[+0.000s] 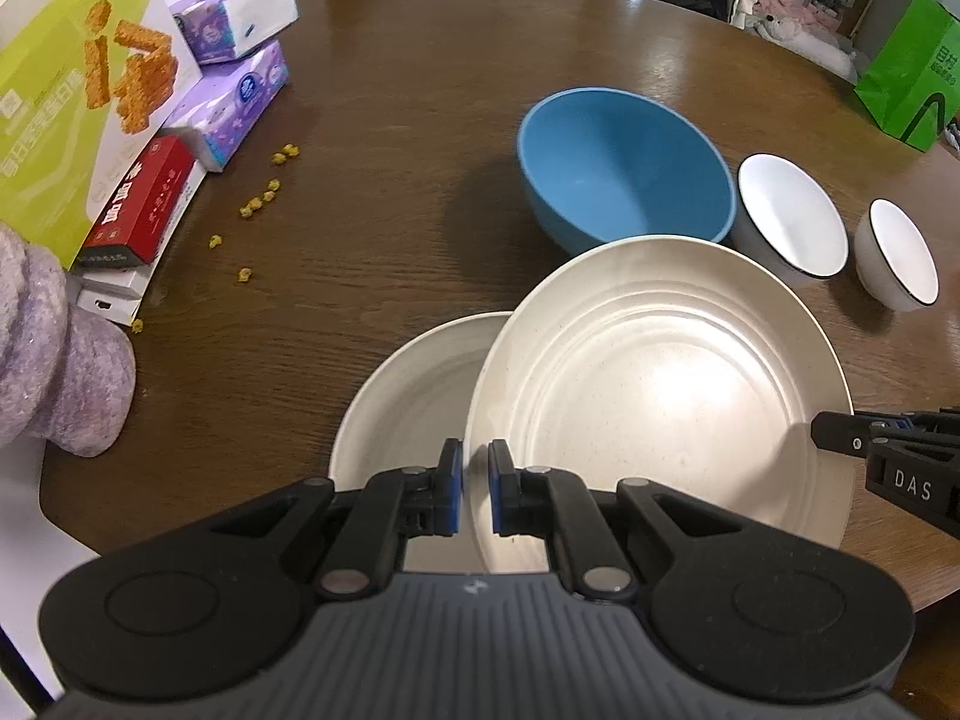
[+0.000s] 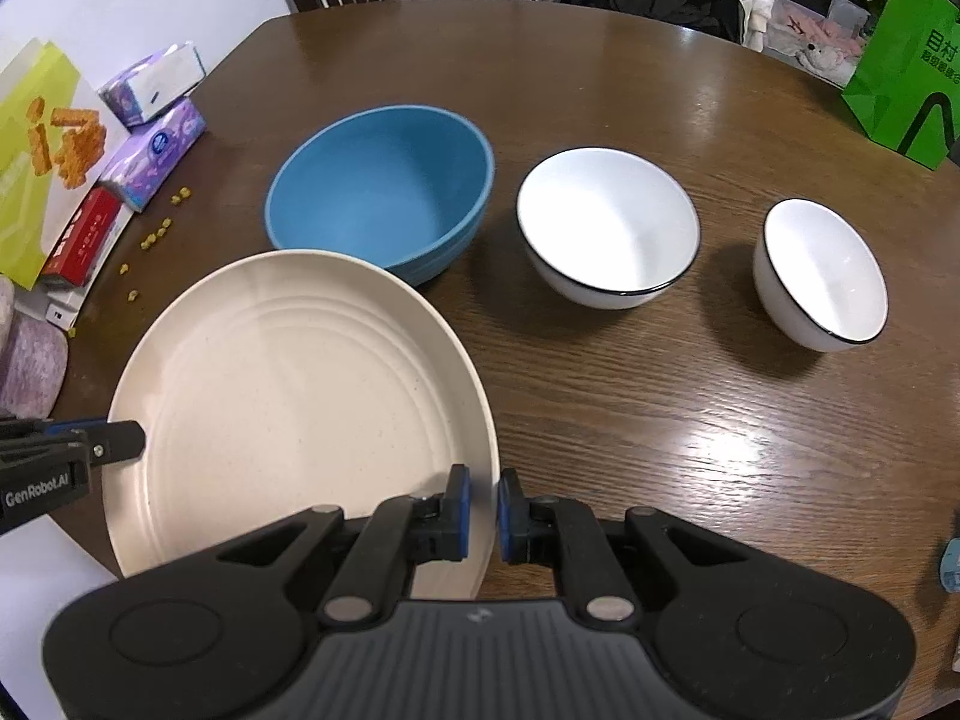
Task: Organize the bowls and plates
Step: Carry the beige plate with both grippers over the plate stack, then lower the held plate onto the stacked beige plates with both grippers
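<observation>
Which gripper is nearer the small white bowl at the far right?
Right. The right gripper clamps the cream plate rim on the side toward the small white bowl; the left gripper clamps the opposite rim.

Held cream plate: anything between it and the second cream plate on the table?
Nothing visible. The ridged cream plate, clamped at opposite rims by both hand-held grippers, already overlaps the other cream plate on the wooden table.

A cream plate (image 2: 300, 396) is clamped at its right rim by the right gripper (image 2: 483, 510) and at its left rim by the left gripper (image 2: 129, 441), above a wooden table (image 2: 660, 420).
</observation>
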